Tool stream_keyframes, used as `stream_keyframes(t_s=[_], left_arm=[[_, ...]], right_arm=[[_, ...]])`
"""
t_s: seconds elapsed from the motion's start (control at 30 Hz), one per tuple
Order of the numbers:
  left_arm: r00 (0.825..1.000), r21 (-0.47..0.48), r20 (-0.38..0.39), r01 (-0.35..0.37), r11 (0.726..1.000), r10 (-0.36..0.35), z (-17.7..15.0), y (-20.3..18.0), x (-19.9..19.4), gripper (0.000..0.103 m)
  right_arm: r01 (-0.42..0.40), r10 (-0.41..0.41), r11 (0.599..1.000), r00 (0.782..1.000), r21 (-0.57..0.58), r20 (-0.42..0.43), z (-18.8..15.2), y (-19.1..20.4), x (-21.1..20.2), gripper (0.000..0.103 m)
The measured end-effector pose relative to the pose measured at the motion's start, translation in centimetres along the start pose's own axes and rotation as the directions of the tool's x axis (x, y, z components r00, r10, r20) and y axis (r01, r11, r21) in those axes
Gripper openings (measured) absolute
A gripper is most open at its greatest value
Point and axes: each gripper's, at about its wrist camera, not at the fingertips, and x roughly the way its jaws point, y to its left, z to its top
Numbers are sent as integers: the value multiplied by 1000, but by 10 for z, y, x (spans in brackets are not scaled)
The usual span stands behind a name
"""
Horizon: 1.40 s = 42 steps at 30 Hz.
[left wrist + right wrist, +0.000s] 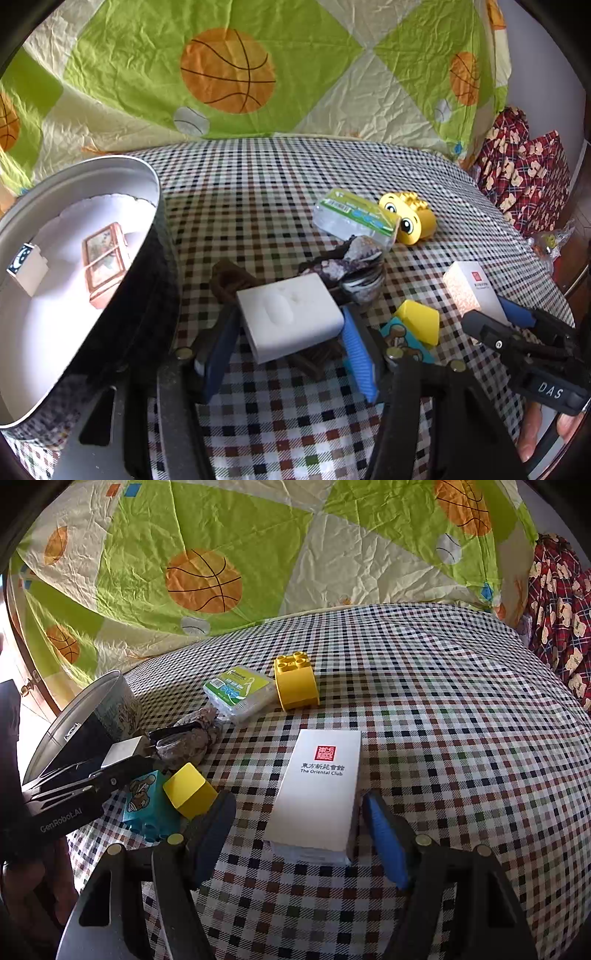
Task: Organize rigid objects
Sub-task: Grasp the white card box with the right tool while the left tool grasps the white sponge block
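In the left wrist view my left gripper (289, 314) is shut on a white foam block (291, 317), with a pad against each side. The same gripper (122, 762) shows at the left of the right wrist view. My right gripper (297, 800) stands open around a white "The Oriental Club" box (317, 786) that lies on the checked tablecloth. There is a gap on the box's left side. A round metal tin (155, 192) at the left holds a pink-framed item (105, 262) and a small white block (27, 273).
Loose on the cloth lie a yellow face brick (410, 218), a green-labelled clear pack (354, 218), a crumpled patterned cloth (358, 266), a yellow sloped brick (188, 790), a teal bear brick (144, 801) and a brown object (229, 280). A basketball quilt hangs behind.
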Motion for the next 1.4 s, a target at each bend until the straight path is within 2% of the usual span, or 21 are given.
stream_keyframes(t_s=[0.13, 0.33, 0.5, 0.63, 0.77, 0.83, 0.87, 1.0, 1.23, 1.4], left_arm=[[1000, 11, 4, 13, 1000, -13, -1, 0, -2, 54], [998, -18, 67, 6, 1000, -5, -4, 8, -17, 52], [994, -16, 109, 1, 1000, 1, -4, 9, -25, 52], [991, -8, 131, -17, 1000, 18, -4, 7, -28, 52], [988, 4, 150, -31, 1000, 30, -6, 4, -32, 52], [987, 6, 158, -33, 999, 32, -6, 4, -33, 52], [986, 5, 161, -33, 999, 32, -6, 4, -34, 52], [983, 1, 177, -38, 999, 37, -6, 4, -37, 52], [969, 3, 237, -65, 998, 62, -9, 2, -48, 52], [959, -4, 273, -73, 997, 71, -11, 3, -55, 52]], right_arm=[[6, -6, 1000, 1000, 8, 6, 0, -1, -1, 73], [31, -31, 1000, 999, 3, 18, 0, 0, -4, 73], [9, -9, 999, 1000, 42, 0, 8, -4, 1, 73], [58, -58, 998, 998, 21, -16, 17, 3, 8, 73], [93, -92, 996, 993, 11, -80, 24, 6, 23, 61], [109, -108, 994, 990, 0, -86, 26, 9, 25, 48], [113, -113, 994, 990, -8, -87, 26, 9, 25, 45], [104, -106, 994, 991, -37, -86, 24, 13, 24, 44], [87, -86, 995, 996, -57, 10, 22, 16, 6, 43], [101, -94, 992, 992, -80, 87, 19, 25, -8, 43]])
